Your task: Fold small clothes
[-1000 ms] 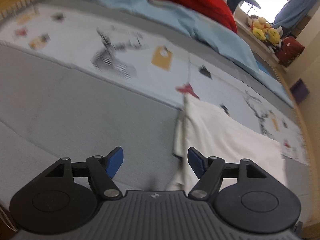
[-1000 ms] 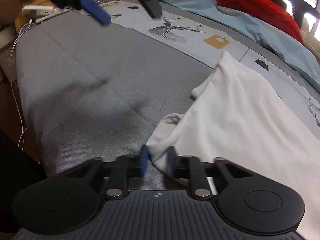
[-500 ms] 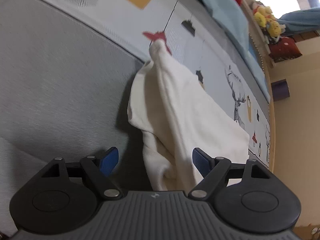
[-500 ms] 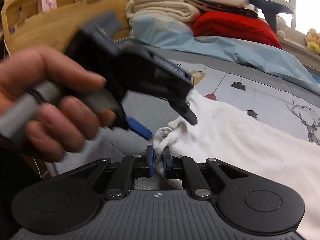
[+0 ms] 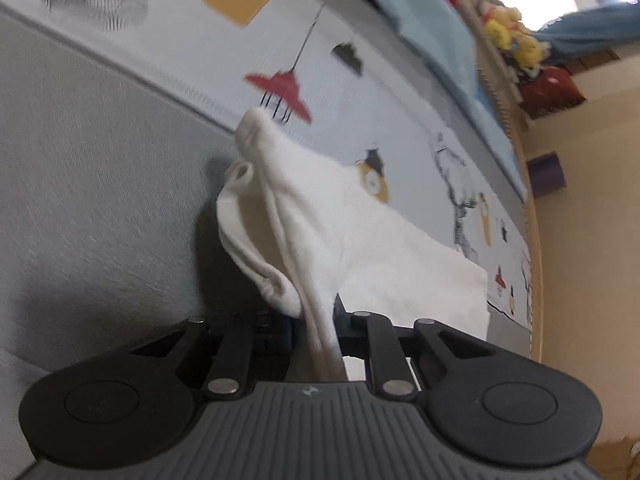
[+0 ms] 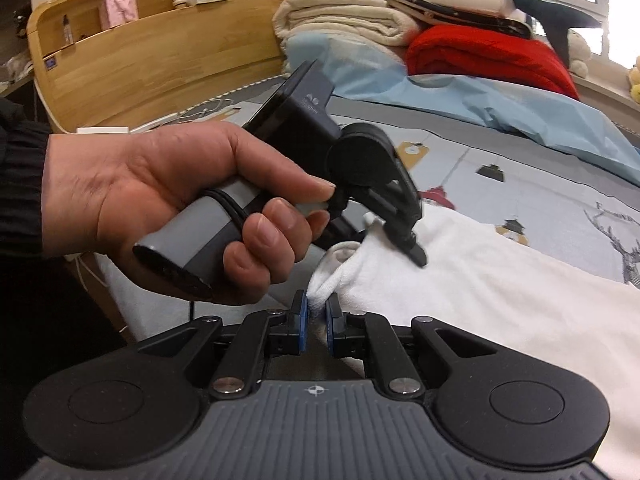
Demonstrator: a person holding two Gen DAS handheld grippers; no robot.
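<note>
— Where is the garment?

— The white garment (image 6: 492, 300) lies spread on the bed, over the patterned sheet (image 6: 560, 196), reaching from the near edge toward the far right. Its near-left end is bunched and lifted off the grey cover (image 5: 100, 184).

— What is the right gripper (image 6: 316, 320) doing?

— Its blue pads (image 6: 303, 320) are closed on a bunched corner of the white cloth, at the garment's near-left end.

— And the left gripper (image 5: 316, 324)?

— Its jaws are closing, with a strip of the same cloth between them. In the left wrist view the fabric rises from the fingers as a narrow fold, with a hemmed opening hanging to the left. In the right wrist view a hand (image 6: 160, 208) holds this gripper's grey handle, and its dark fingers sit on the cloth just beyond the right gripper.

— So both are near each other?

— Yes, close together at the same end.

— Anything else around?

— Folded blankets (image 6: 360, 24) and a red one (image 6: 488, 56) are stacked at the far side, beside a wooden headboard (image 6: 140, 52).
</note>
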